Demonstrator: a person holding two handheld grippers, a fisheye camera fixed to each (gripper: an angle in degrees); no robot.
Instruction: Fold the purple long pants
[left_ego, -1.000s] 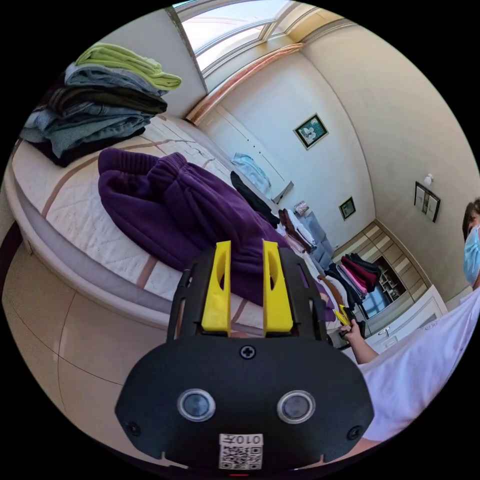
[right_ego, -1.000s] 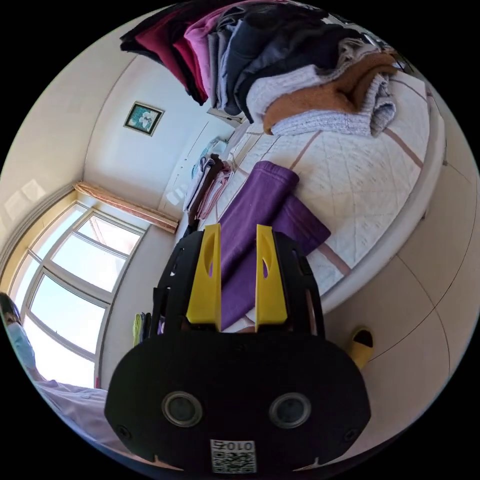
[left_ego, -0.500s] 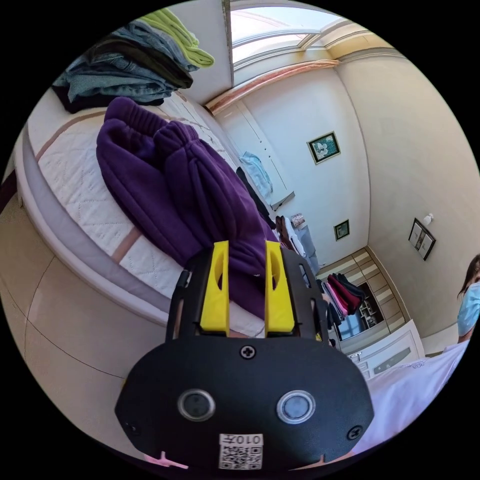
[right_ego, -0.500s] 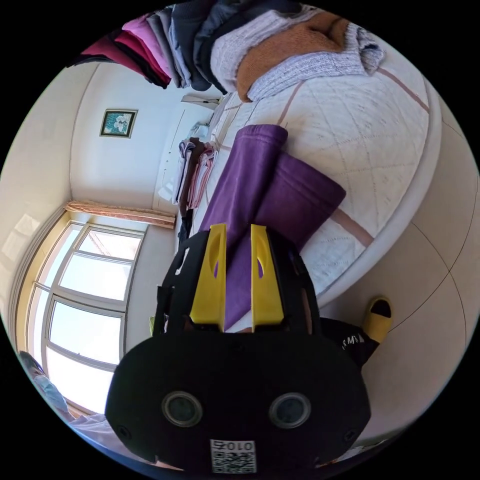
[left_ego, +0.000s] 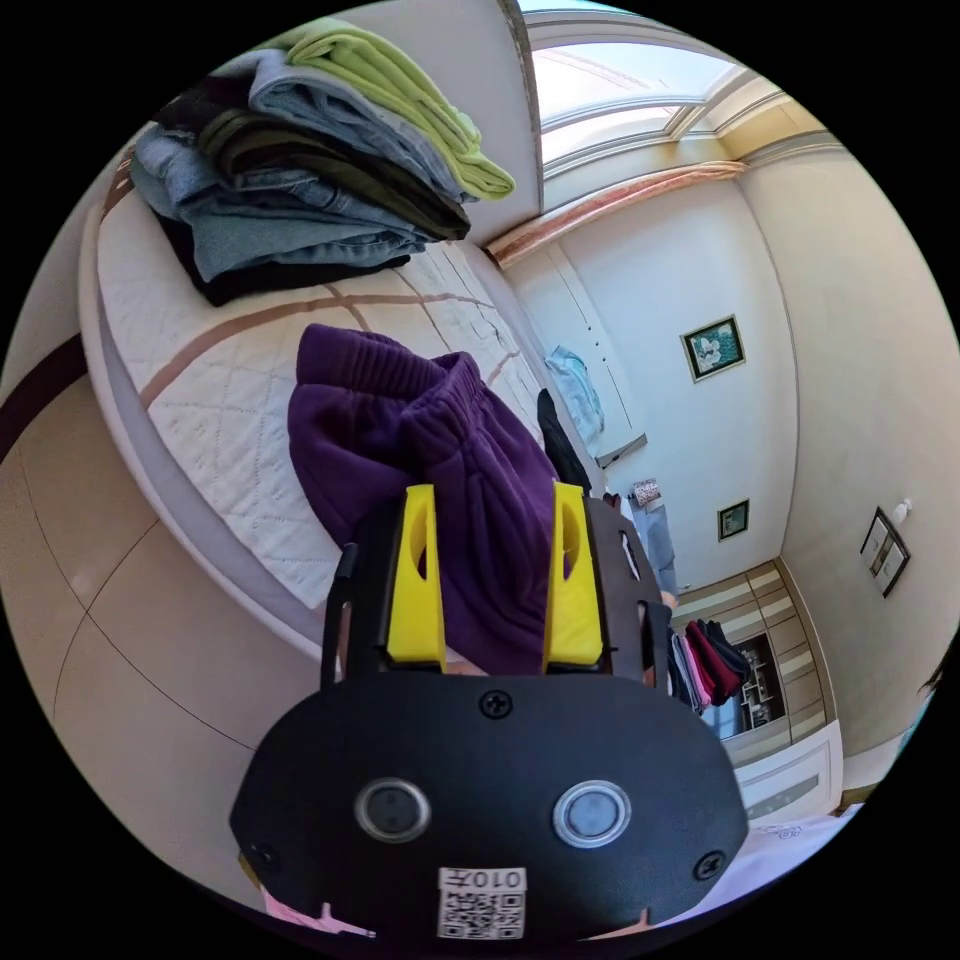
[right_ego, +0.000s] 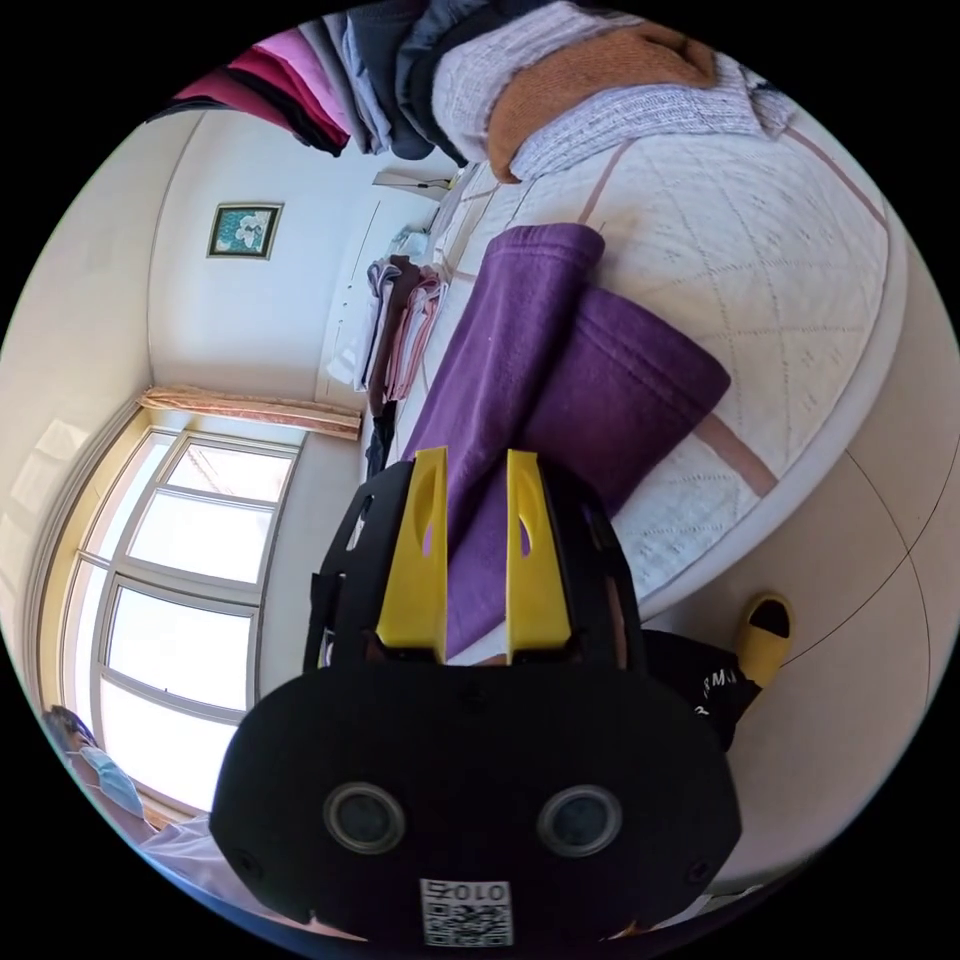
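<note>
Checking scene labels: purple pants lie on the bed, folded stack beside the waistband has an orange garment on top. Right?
Not quite. The purple pants do lie on the bed, but the left gripper view shows the folded stack topped by a lime-green garment, not an orange one.

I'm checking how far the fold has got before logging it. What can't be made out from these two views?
- Left gripper view: the purple pants' near part, hidden behind the left tool.
- Right gripper view: the pants where they pass behind the right tool; contact unclear.
- Right gripper view: the clothes pile, cut off by the picture's edge.
</note>
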